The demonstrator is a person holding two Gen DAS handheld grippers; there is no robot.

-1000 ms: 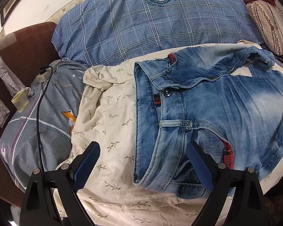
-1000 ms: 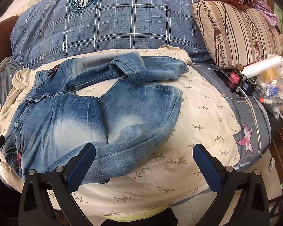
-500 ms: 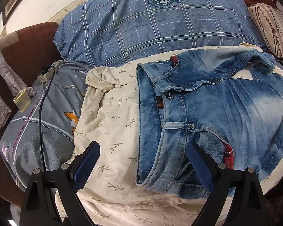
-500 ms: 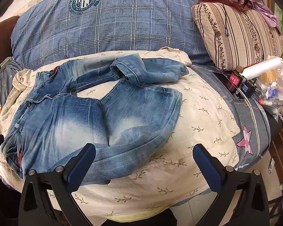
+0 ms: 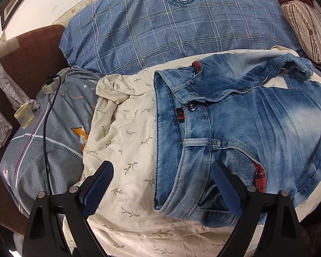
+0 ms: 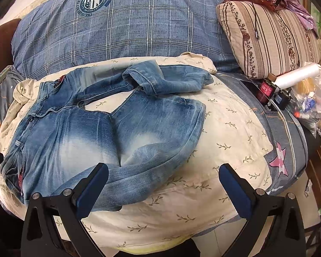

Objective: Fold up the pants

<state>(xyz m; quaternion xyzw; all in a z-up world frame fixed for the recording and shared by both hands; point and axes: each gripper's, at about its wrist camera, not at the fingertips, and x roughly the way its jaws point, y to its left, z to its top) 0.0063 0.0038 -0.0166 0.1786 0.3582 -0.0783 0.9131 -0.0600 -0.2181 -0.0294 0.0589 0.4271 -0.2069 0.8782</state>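
Observation:
Faded blue jeans [image 5: 256, 128] lie on a cream leaf-print sheet [image 5: 126, 141], waistband to the left, legs doubled back in loose folds. In the right wrist view the jeans [image 6: 100, 132] spread across the middle, one leg end bunched at the back. My left gripper [image 5: 162, 184] is open and empty, hovering over the waistband's near corner. My right gripper [image 6: 164, 184] is open and empty, above the near folded leg edge and the sheet.
A big blue plaid pillow [image 5: 171, 27] lies behind the jeans. A striped floral pillow [image 6: 269, 40] sits at the right. A plastic bag with small items [image 6: 310, 105] lies at the bed's right edge. A black cable [image 5: 45, 132] runs over the grey bedding at left.
The left wrist view has shifted slightly, with the jeans' waistband a little lower and to the right. The right gripper has barely moved. Both stay open.

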